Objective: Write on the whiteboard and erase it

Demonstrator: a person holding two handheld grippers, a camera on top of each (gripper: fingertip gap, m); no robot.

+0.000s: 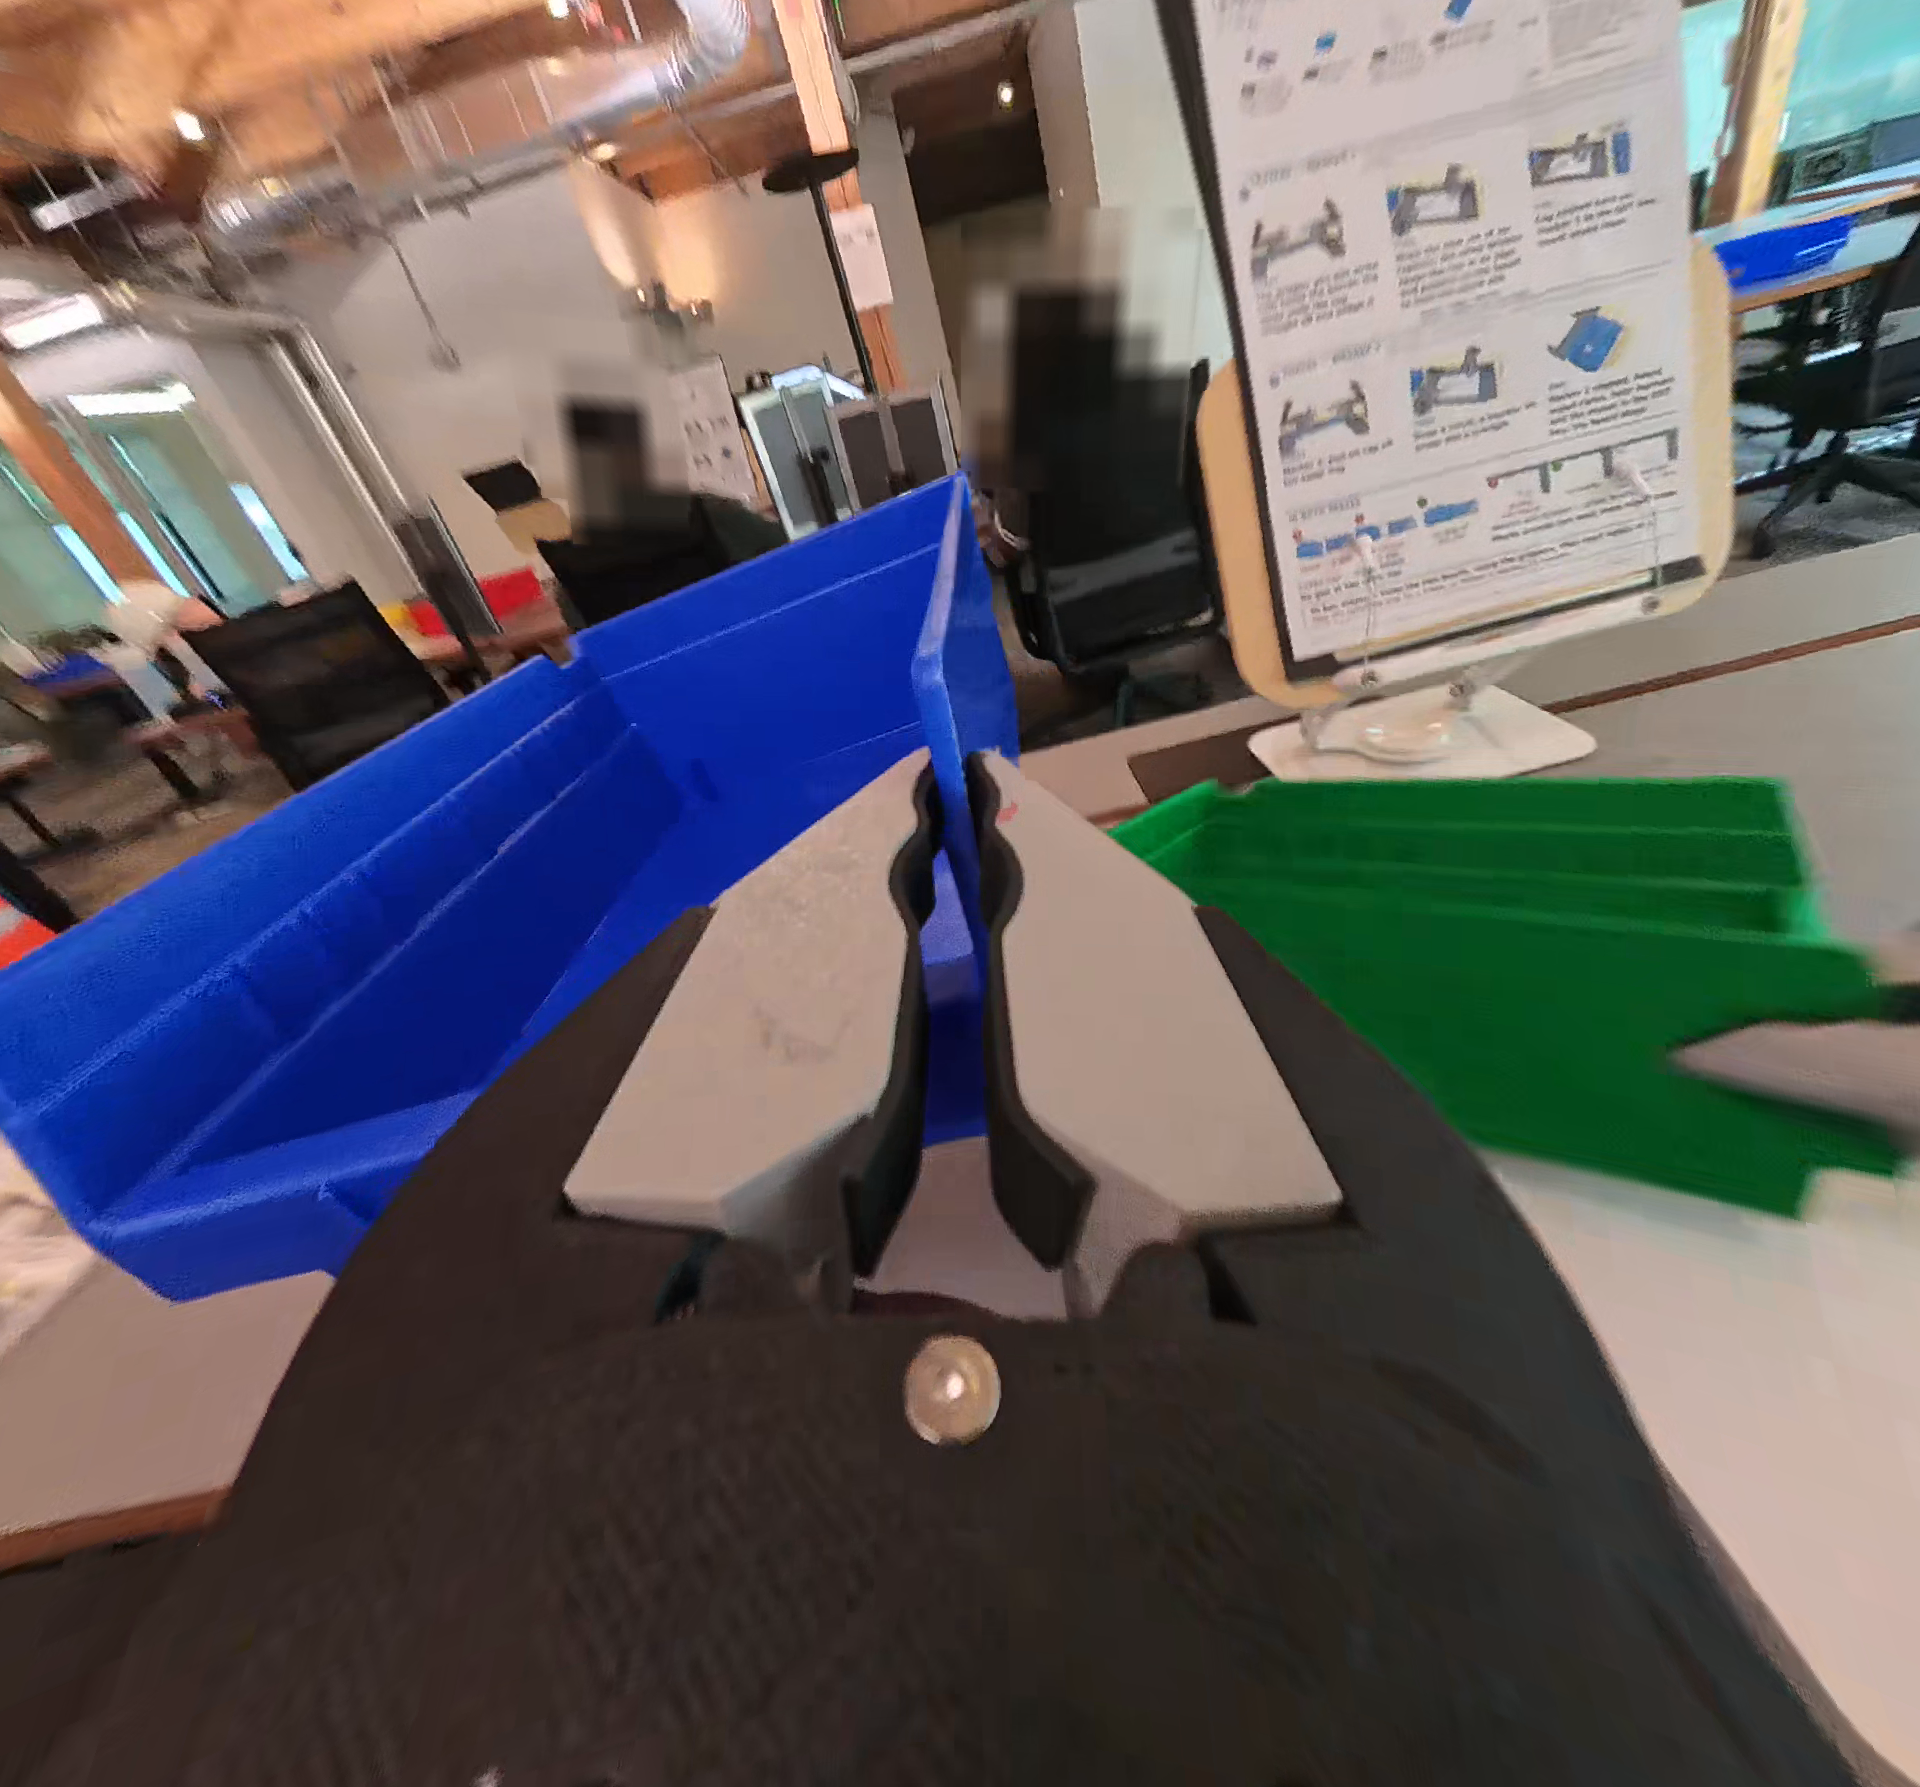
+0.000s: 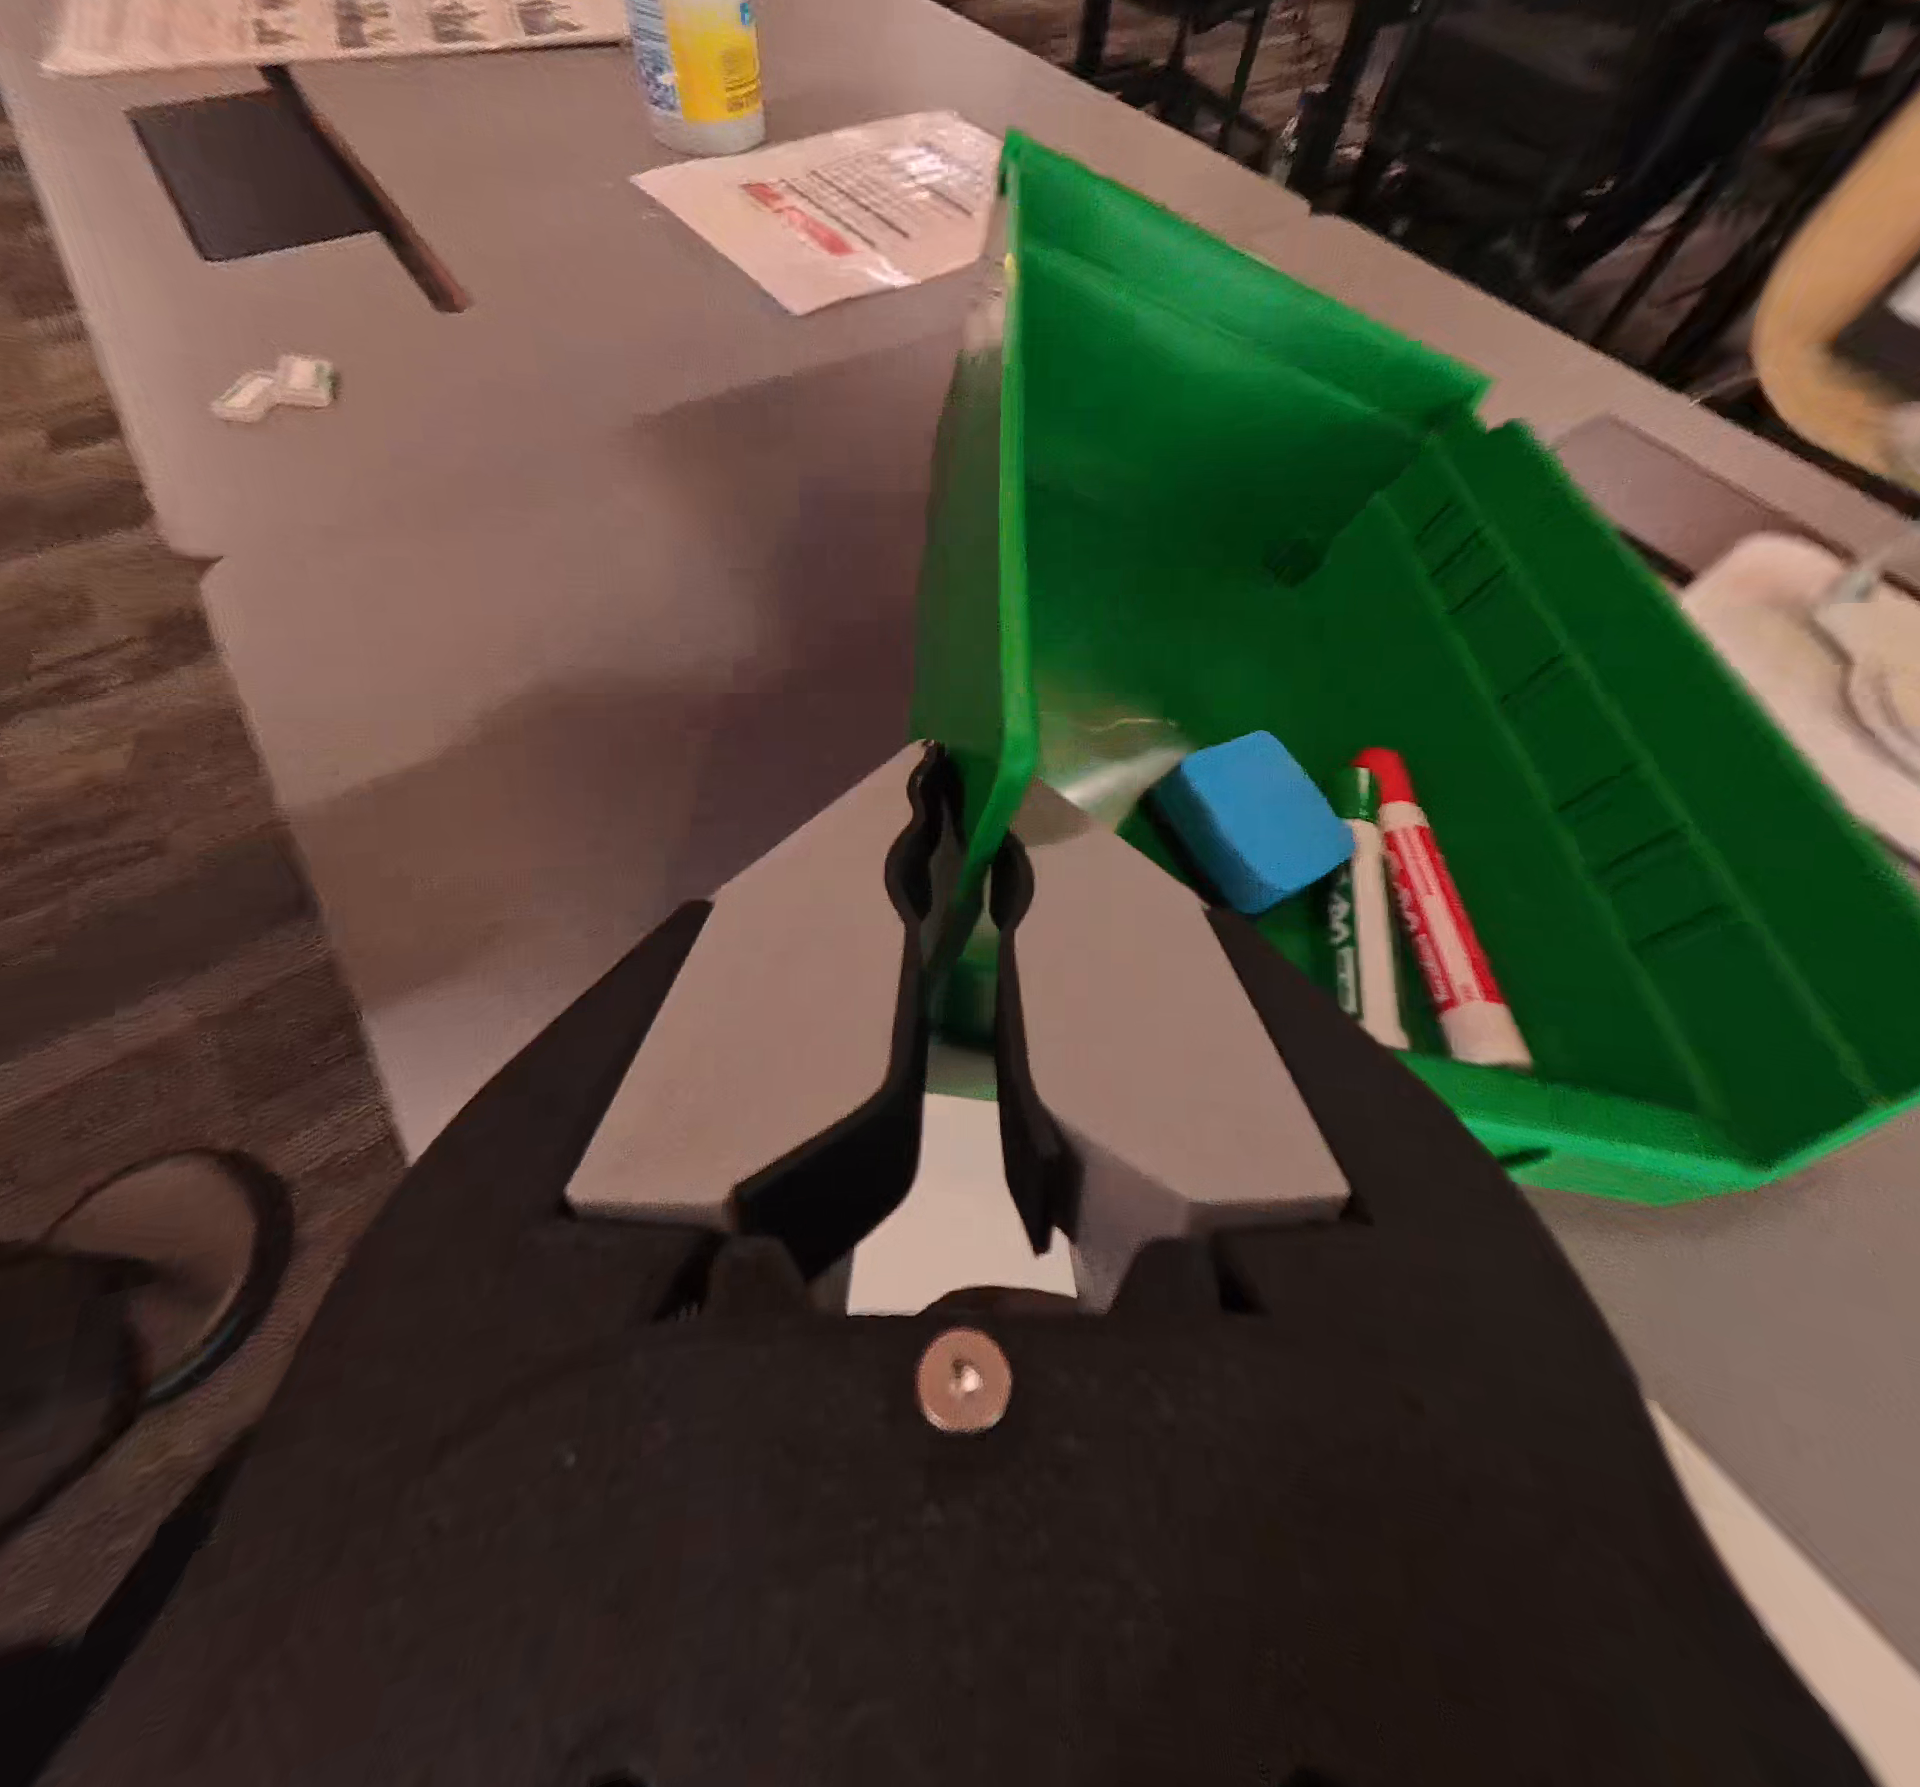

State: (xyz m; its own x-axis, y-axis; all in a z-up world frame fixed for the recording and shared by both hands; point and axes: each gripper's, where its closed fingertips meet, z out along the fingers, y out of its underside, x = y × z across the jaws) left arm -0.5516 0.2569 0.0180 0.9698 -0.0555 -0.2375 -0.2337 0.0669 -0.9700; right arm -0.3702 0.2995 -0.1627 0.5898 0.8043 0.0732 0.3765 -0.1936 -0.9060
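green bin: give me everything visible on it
The green bin is an open-topped plastic tray with ribbed, slotted inner walls, tilted on the grey table. The right gripper is clamped on its near side wall, one finger each side. Inside lie a blue eraser block, a red marker and a green marker, side by side. The blue bin sits beside it.

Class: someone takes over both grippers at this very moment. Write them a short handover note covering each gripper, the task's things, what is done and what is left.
Left gripper: shut on the side wall of the blue plastic bin.
Right gripper: shut on the side wall of the green plastic bin, which looks tilted.
In the green bin: blue block eraser, red-capped marker, green-capped marker.
Done: no writing seen; no whiteboard in view.
Left: take a marker, write, erase.
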